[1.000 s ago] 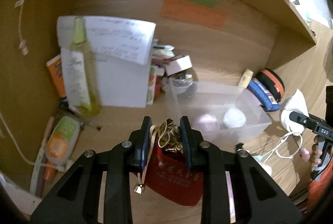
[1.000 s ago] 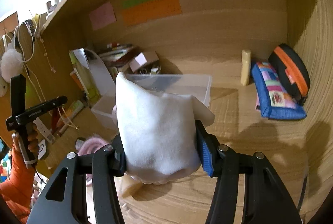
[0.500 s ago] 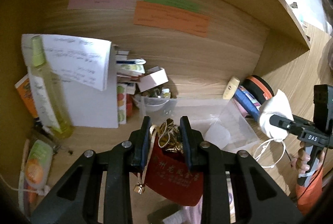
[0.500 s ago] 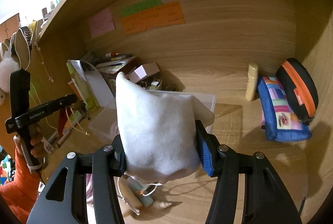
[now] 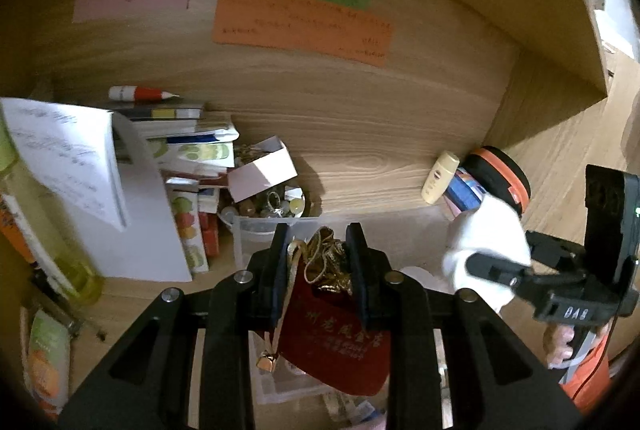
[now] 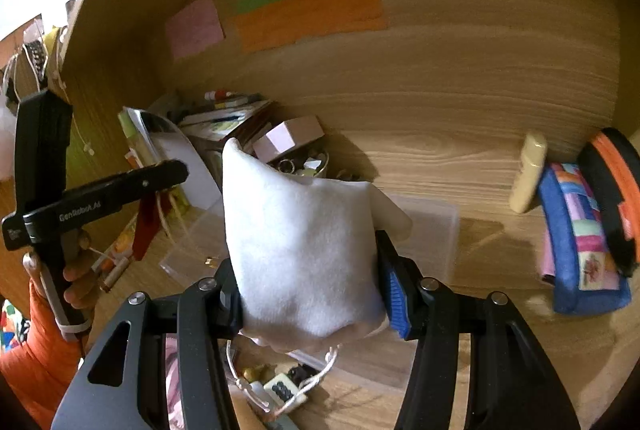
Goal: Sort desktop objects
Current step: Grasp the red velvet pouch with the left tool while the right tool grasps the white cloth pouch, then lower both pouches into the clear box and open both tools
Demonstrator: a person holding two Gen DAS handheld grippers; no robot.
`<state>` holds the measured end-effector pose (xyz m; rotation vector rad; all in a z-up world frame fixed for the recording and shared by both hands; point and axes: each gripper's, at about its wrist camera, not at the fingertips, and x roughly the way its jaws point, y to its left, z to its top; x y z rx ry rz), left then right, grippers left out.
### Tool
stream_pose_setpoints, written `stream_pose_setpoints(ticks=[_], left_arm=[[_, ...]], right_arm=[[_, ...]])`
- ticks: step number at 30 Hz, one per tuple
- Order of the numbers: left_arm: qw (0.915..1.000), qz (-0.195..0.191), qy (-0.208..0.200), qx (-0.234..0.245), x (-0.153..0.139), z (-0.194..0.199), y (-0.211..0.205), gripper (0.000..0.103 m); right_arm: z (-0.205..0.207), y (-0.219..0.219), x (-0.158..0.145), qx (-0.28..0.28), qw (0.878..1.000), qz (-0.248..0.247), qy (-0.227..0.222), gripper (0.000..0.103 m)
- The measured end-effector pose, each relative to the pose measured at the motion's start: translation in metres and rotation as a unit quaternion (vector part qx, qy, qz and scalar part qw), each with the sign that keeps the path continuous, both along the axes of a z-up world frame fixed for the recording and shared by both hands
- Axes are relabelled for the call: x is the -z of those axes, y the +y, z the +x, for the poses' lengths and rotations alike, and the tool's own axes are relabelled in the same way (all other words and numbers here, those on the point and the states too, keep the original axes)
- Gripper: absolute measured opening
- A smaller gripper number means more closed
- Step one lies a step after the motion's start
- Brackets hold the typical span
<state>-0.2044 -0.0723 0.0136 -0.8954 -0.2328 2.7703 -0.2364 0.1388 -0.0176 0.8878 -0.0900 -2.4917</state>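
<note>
Your left gripper [image 5: 318, 262] is clamped on the gathered neck of a red drawstring pouch [image 5: 336, 342], whose gold cord and small bell hang between and below the jaws. Your right gripper [image 6: 310, 294] is clamped on a white face mask [image 6: 300, 254], with its ear loops trailing underneath. Both items are held in the air.

Compare this with one second ago:
1. In both earlier left wrist views the pouch sits between the jaws in the same position. Grip on both items is unchanged.
2. Both grippers have risen and tilted up. The clear plastic bin [image 5: 256, 242], previously in full view ahead of the left gripper, now shows only its rim and left wall just beyond the jaws. More of the back wall, with its orange note [image 5: 300, 26], is in view.
3. The right gripper has closed in on the left one and now sits just beside it, above the bin's right end.

Judgement: both items are lifted clear of the tabletop [image 6: 500, 362] and positioned over or close to the bin, so the pickup step is complete and placement is the step in hand. Whether the pouch is directly above the bin opening cannot be confirmed.

Further back, against the wall, are a bowl of small trinkets [image 5: 276, 206], a stack of books [image 5: 184, 134], a beige tube [image 5: 440, 178] and a blue pencil case [image 6: 580, 242].
</note>
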Motion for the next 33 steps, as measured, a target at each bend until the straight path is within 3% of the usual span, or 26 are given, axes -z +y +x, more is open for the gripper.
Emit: stream_pose_setpoints(ticks=[10,25,32,33], left_arm=[[0.999,-0.012,-0.041,0.014,0.033,-0.039,0.013,0.027],[0.9953,-0.025,-0.085,0.038,0.067,-0.055,0.023,0.03],[0.9955,-0.025,-0.082,0.039,0.065,-0.053,0.024,0.039],[0.9955,-0.025,-0.082,0.041,0.065,-0.052,0.024,0.044]], right_arm=[[-0.017,-0.027,0.034,-0.006,0.999,0.04,-0.018,0.05],[-0.018,-0.041,0.057,-0.031,0.995,0.085,-0.03,0.051],[-0.022,-0.039,0.06,-0.029,0.995,0.083,-0.041,0.054],[-0.022,-0.039,0.06,-0.028,0.995,0.084,-0.041,0.054]])
